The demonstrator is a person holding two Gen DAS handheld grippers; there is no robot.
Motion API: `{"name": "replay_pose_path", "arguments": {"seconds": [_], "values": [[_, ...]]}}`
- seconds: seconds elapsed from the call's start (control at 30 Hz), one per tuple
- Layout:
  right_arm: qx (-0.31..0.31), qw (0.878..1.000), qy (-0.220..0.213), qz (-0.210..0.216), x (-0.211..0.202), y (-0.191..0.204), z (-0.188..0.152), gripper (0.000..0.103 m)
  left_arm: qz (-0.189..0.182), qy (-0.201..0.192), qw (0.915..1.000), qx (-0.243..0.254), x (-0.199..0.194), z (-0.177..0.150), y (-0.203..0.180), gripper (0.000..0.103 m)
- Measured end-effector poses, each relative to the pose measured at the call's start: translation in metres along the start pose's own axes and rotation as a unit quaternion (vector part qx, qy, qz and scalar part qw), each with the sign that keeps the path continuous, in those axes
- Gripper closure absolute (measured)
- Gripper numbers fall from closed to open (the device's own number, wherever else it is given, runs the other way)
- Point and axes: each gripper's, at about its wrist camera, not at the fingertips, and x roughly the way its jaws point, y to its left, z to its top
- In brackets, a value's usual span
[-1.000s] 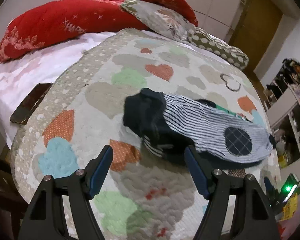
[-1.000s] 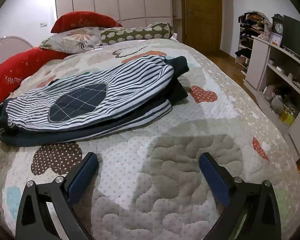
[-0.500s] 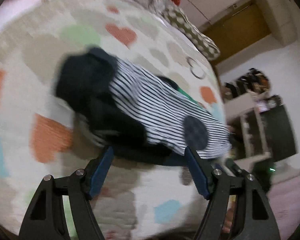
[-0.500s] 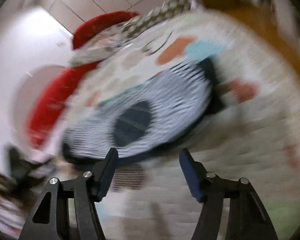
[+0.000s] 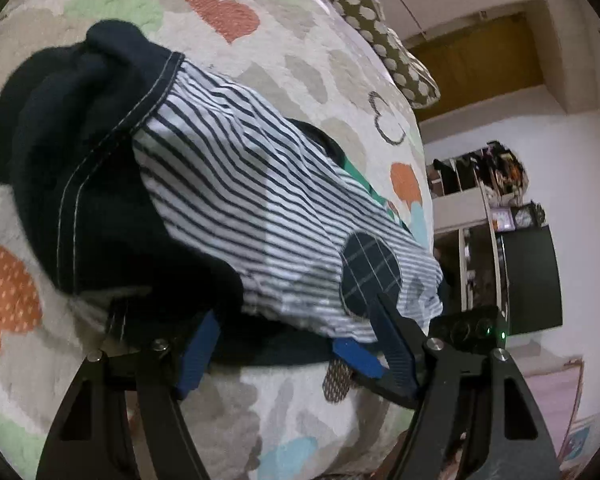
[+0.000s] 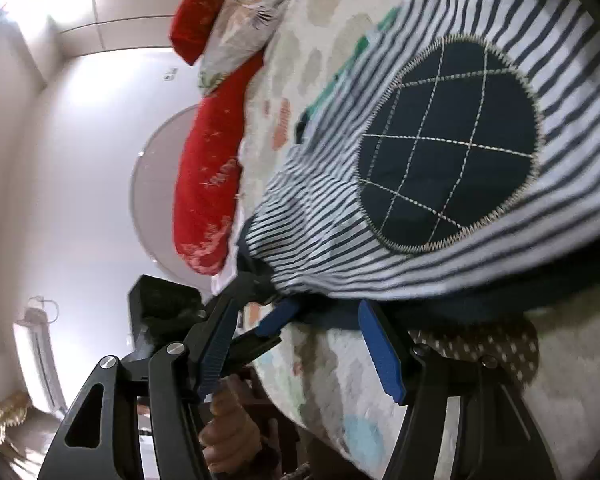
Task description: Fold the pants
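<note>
Striped navy-and-white cotton pants (image 5: 236, 200) lie on the heart-print quilted bed (image 5: 292, 52), long axis waistband-to-patch. Left tool (image 5: 296, 354) open at the waistband-end edge; right tool (image 6: 328, 344) open at the patch-end edge, neither gripping yet

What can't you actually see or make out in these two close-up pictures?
- Left view: the left hand-held gripper reaches under the pants; the cloth hides any grip.
- Right view: the pants' far end runs off the picture's right edge.
- Right view: the writing on the red pillow is too blurred to read.
</note>
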Motion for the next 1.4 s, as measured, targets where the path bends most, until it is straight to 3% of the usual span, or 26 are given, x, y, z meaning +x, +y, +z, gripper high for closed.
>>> {"name": "replay_pose_path", "arguments": {"seconds": [0.2,0.27,0.3,0.33,0.47,0.5,0.53,0.6,0.67,0.7,0.73,0.77,0.83,0.93,1.0,1.03,1.2,1.4], "values": [[-0.030,0.997,-0.034,-0.059,0.000,0.013,0.006,0.035,-0.012,0.005,0.9996,-0.027,0.004,0.011,0.007,0.032],[-0.033,0.996,-0.043,-0.071,-0.004,0.013,0.006,0.035,-0.003,-0.005,0.9998,-0.017,-0.001,0.015,0.002,0.056],[-0.031,0.996,-0.046,-0.073,-0.008,0.011,0.007,0.035,0.004,-0.005,0.9999,-0.012,-0.002,0.017,0.001,0.075],[-0.028,0.996,-0.047,-0.074,-0.010,0.008,0.005,0.035,0.007,-0.003,0.9999,-0.008,-0.003,0.019,-0.001,0.088],[-0.014,0.997,-0.041,-0.062,-0.014,0.004,0.002,0.035,0.010,-0.004,0.9998,-0.018,-0.003,0.022,0.003,0.087],[-0.009,0.998,-0.037,-0.053,-0.013,0.003,0.001,0.035,0.012,-0.004,0.9995,-0.027,-0.002,0.022,0.006,0.078],[-0.004,0.998,-0.033,-0.045,-0.011,0.003,0.001,0.035,0.011,-0.002,0.9991,-0.041,0.000,0.022,0.011,0.057],[0.006,0.999,-0.029,-0.039,-0.007,0.000,0.001,0.035,-0.016,0.006,0.9971,-0.074,0.006,0.022,0.020,0.047],[0.012,0.999,-0.031,-0.042,-0.006,-0.001,0.003,0.035,-0.016,0.006,0.9966,-0.080,0.007,0.024,0.021,0.048],[0.018,0.998,-0.037,-0.042,-0.008,-0.002,0.005,0.035,-0.011,0.004,0.9970,-0.077,0.005,0.023,0.020,0.062],[0.021,0.998,-0.044,-0.047,-0.010,-0.003,0.007,0.035,0.002,-0.002,0.9977,-0.068,0.003,0.023,0.018,0.085],[0.023,0.997,-0.055,-0.057,-0.015,-0.004,0.009,0.036,0.016,-0.002,0.9983,-0.056,0.001,0.023,0.016,0.093],[0.031,0.993,-0.086,-0.077,-0.030,-0.007,0.013,0.038,0.014,-0.006,0.9983,-0.057,-0.004,0.022,0.019,0.095],[0.043,0.985,-0.125,-0.108,-0.053,-0.015,0.017,0.056,0.007,-0.010,0.9978,-0.065,-0.010,0.019,0.023,0.095],[0.055,0.981,-0.138,-0.124,-0.064,-0.023,0.021,0.085,0.005,-0.014,0.9981,-0.060,-0.014,0.017,0.020,0.095],[0.057,0.980,-0.139,-0.128,-0.067,-0.026,0.022,0.091,0.005,-0.016,0.9982,-0.057,-0.016,0.017,0.018,0.096],[0.008,0.979,-0.150,-0.141,-0.085,-0.005,0.021,0.095,0.008,-0.040,0.9990,-0.016,-0.036,0.020,-0.010,0.096],[-0.067,0.973,-0.157,-0.152,-0.098,0.045,0.047,0.094,0.020,-0.051,0.9985,-0.004,-0.036,0.059,-0.025,0.096]]}}
